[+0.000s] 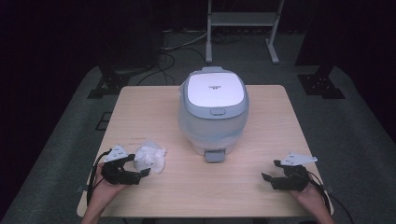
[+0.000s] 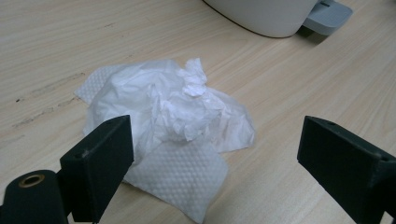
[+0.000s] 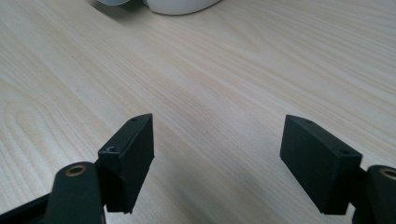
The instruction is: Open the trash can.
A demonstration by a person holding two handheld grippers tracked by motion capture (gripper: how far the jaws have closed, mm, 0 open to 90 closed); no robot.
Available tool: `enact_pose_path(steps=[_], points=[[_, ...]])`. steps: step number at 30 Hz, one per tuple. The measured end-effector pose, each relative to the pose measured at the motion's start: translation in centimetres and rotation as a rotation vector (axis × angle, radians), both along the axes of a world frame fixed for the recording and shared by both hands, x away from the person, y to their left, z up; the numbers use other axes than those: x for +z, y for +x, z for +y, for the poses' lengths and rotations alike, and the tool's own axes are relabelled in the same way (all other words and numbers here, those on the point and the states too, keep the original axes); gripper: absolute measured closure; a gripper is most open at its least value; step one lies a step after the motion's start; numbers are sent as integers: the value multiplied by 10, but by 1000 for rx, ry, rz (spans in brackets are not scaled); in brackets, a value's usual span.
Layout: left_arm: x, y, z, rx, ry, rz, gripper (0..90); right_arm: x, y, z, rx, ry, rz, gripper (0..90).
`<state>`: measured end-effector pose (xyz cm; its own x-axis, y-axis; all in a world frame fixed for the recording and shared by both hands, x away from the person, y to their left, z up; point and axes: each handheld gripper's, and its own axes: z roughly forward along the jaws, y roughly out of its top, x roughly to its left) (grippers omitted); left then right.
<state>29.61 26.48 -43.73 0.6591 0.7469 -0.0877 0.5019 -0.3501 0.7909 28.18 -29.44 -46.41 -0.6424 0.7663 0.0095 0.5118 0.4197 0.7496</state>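
The landmark is the white rice cooker (image 1: 213,112), which stands with its lid shut at the middle of the wooden surface (image 1: 154,191), toward the far edge. Its grey latch tab projects from the base on the near side.

A crumpled white paper towel (image 1: 150,157) lies on the surface to the near left of the rice cooker, well apart from it. In the left gripper view the paper towel (image 2: 170,123) is bunched at its centre, with a flat embossed corner spread toward the camera.

The left gripper (image 1: 142,165) rests just beside the paper towel, on the side away from the rice cooker, held in the person's left hand (image 1: 105,186). Its fingers are released: in the left gripper view the two black fingers (image 2: 100,163) stand wide apart, and the near edge of the paper towel lies between and ahead of them. Whether the left finger touches the towel cannot be told.

The right gripper (image 1: 272,170) sits to the near right of the rice cooker, well apart from it, held in the person's right hand (image 1: 310,196). Its fingers (image 3: 130,158) are released, with bare surface between them.
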Motion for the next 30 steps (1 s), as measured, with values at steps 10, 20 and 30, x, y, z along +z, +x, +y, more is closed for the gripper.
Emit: enact_pose_path(steps=[10, 20, 30], points=[[1, -3, 1, 6, 2, -5, 99, 4, 8, 11, 39, 20, 13, 249], [1, -2, 1, 2, 2, -6, 99, 13, 21, 35, 98, 3, 9, 252], [1, -3, 1, 0, 1, -6, 99, 22, 29, 56, 155, -3, -2, 256]])
